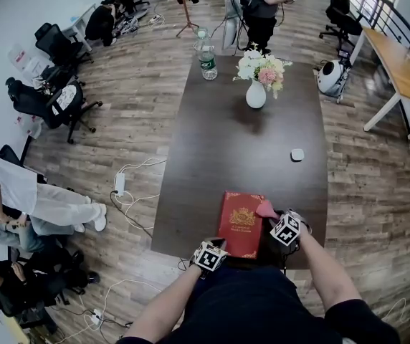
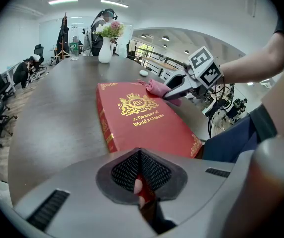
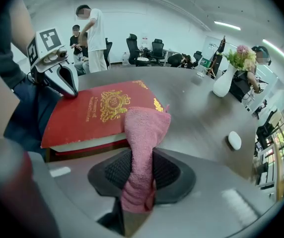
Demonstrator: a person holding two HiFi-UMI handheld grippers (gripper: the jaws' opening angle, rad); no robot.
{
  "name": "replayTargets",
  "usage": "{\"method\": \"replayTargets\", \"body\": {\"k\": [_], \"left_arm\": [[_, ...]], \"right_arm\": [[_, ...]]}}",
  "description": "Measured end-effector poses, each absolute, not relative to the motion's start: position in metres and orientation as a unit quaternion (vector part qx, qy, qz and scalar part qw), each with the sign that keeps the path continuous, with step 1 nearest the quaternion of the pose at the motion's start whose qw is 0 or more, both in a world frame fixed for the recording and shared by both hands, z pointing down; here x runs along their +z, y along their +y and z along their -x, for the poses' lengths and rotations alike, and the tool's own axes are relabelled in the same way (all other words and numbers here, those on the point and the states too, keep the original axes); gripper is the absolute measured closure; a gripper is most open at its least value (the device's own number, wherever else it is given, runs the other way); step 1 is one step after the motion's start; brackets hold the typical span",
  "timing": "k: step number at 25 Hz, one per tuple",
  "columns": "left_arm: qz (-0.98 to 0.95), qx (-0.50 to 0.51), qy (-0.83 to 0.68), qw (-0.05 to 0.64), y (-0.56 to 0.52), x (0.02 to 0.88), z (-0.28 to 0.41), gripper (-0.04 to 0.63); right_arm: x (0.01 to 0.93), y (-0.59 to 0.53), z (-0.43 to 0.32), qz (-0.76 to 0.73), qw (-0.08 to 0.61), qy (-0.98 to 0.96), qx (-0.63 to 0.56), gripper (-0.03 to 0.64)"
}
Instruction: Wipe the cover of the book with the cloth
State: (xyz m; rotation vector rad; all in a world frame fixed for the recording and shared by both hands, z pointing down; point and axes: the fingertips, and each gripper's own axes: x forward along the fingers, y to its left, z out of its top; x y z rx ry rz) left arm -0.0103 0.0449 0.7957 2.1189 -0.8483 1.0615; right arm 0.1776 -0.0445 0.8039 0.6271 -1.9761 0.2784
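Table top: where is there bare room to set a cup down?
Widest bare patch on the table: between vase and book, left of the small white object. Crowded at the near edge: book, cloth, left claw, right claw.

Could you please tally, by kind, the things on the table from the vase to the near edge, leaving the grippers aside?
Book: 1
Cloth: 1
Vase: 1
Small white object: 1
Total: 4
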Motion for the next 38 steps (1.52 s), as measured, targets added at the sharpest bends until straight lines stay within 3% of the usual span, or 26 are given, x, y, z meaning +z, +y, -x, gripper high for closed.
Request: {"method": "replayTargets", "body": {"k": [10,38], "left_arm": [[-0.798,0.403,-0.322,0.312,0.047,0.795,0.014,0.6],[-0.8,0.401,-0.313,0.317,0.049,0.798,0.012,0.6]], "right_arm": [[0.795,-0.037,-0.186,-0.265,0.499,-0.818,0.105,0.5],[0.772,-0.053,-0.012,-0.136,0.489,-0.862,0.023,0.5]]}}
